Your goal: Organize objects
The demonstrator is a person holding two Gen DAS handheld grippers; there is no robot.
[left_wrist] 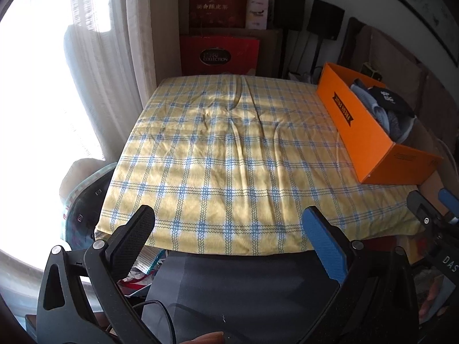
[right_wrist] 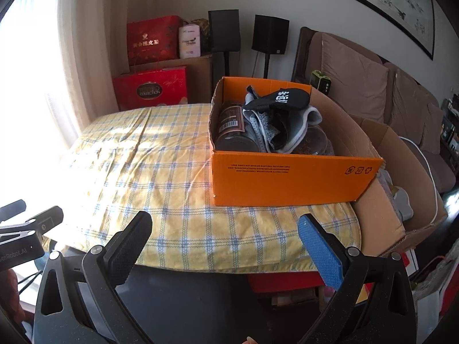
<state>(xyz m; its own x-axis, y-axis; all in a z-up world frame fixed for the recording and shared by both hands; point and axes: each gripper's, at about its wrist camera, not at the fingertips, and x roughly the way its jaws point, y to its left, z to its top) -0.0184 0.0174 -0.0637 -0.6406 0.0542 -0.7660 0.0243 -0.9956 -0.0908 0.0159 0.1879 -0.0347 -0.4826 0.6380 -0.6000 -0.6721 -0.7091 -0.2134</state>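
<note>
While you are holding both claws low at the near edge of the table [left_wrist: 229, 149], the orange box [right_wrist: 287, 180] is sitting well ahead of your right gripper [right_wrist: 226, 240], at about one o'clock in its view, and far off at two o'clock from your left gripper [left_wrist: 229, 235]. Both claws are spread wide and gripping nothing; each is showing one black pad and one blue pad with bare checked cloth between them. In the left wrist view, your right gripper [left_wrist: 430, 215] is poking in at four o'clock.

The box is looking like open-topped orange cardboard with dark print on its sides, resting on the far right part of the yellow-and-blue checked tablecloth [right_wrist: 149, 172].

Inside it, a dark jar [right_wrist: 232, 126] with a barcode label is lying at the left, a grey padded garment [right_wrist: 275, 129] is bunching in the middle, and a black piece with white lettering [right_wrist: 287, 97] is lying on top. A second dark, round container is showing at the right, partly hidden under the cloth.
</note>
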